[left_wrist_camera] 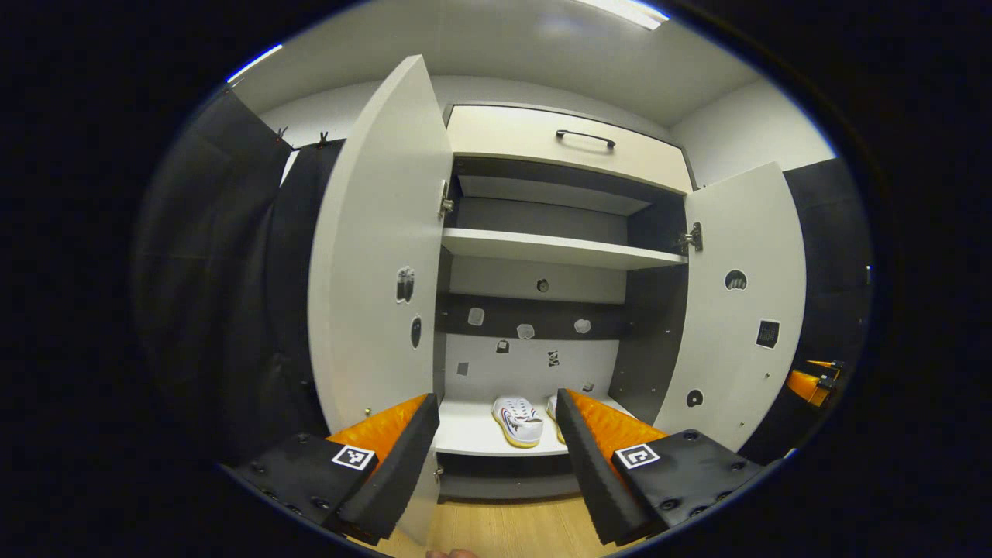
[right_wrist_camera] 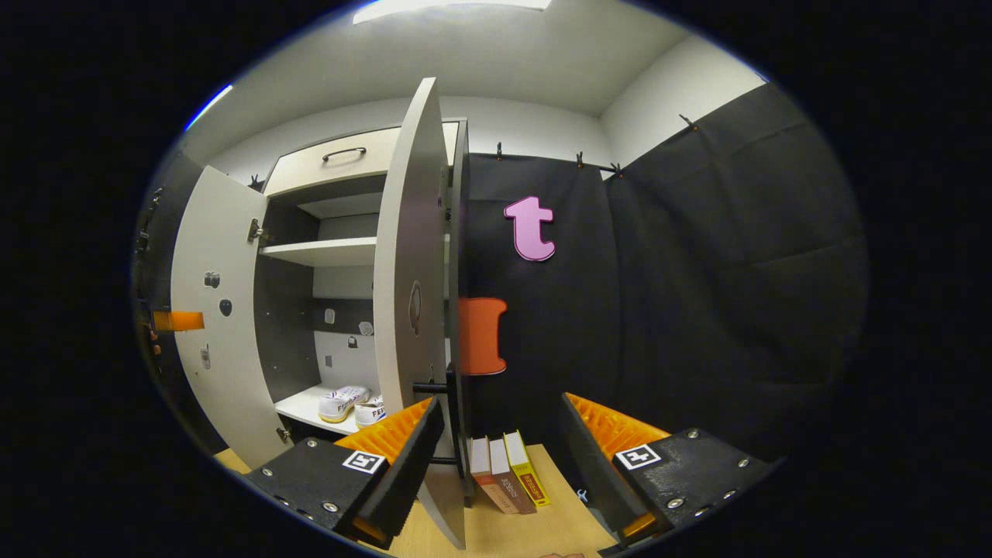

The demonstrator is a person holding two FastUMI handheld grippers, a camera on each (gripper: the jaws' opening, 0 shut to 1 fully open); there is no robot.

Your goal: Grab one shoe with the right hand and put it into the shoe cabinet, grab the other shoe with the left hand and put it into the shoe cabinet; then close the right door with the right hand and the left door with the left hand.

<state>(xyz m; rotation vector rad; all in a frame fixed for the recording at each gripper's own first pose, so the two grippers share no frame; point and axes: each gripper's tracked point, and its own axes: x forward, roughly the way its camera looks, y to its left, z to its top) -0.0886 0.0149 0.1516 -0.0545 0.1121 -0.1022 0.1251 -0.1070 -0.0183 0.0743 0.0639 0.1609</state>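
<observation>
The shoe cabinet [left_wrist_camera: 542, 248] stands open ahead. Two white shoes rest side by side on its bottom shelf [left_wrist_camera: 473, 434]: one shoe [left_wrist_camera: 519, 421] in full sight, the other shoe [left_wrist_camera: 552, 409] half hidden behind my finger. My left gripper [left_wrist_camera: 496, 397] is open and holds nothing, facing the shelf from a distance. The left door [left_wrist_camera: 372, 271] and right door [left_wrist_camera: 736, 310] both swing wide. In the right gripper view the right door [right_wrist_camera: 411, 294] stands edge-on just beyond my open right gripper [right_wrist_camera: 502, 400], and both shoes [right_wrist_camera: 345, 403] show inside.
A drawer with a dark handle [left_wrist_camera: 585, 138] tops the cabinet, above an upper shelf [left_wrist_camera: 558, 249]. Three books [right_wrist_camera: 508, 473] stand on the wooden floor [right_wrist_camera: 542, 527] by the right door's foot. Black cloth walls flank the cabinet. The right gripper [left_wrist_camera: 810, 384] shows past the right door.
</observation>
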